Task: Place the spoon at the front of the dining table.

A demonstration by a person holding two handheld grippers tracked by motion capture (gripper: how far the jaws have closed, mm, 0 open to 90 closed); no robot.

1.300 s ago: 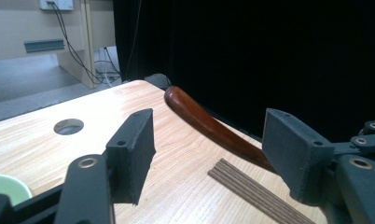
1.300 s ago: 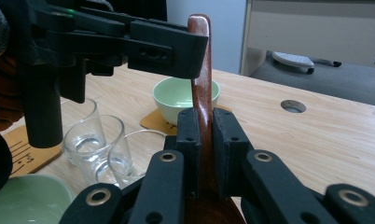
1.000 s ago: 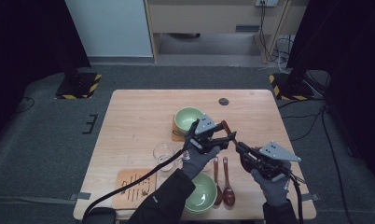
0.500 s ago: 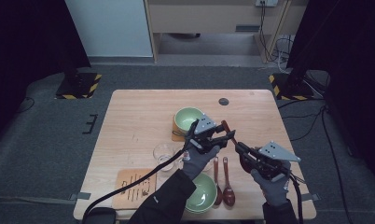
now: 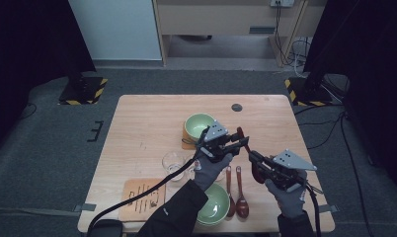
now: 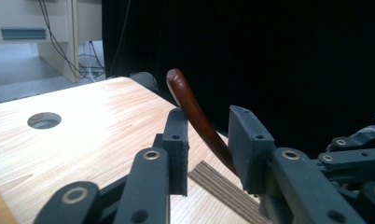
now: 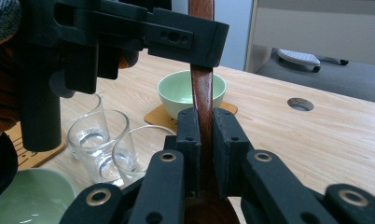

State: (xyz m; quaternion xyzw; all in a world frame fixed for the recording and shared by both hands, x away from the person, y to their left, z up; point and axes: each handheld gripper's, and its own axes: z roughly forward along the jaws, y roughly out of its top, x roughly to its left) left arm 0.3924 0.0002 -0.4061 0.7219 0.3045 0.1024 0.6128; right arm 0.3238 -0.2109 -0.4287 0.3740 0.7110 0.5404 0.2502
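Glasses and a green bowl crowd mid-frame behind my dark wooden spoon. My right gripper fingers clamp its handle; my left gripper fingers gape around its tip

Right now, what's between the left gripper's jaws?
The wooden spoon's handle runs up through the gap of the left gripper, touching neither jaw in the left gripper view. The right gripper clamps that spoon lower down.

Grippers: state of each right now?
Left gripper: open, jaws either side of the wooden spoon handle, a gap showing.
Right gripper: shut on the wooden spoon.
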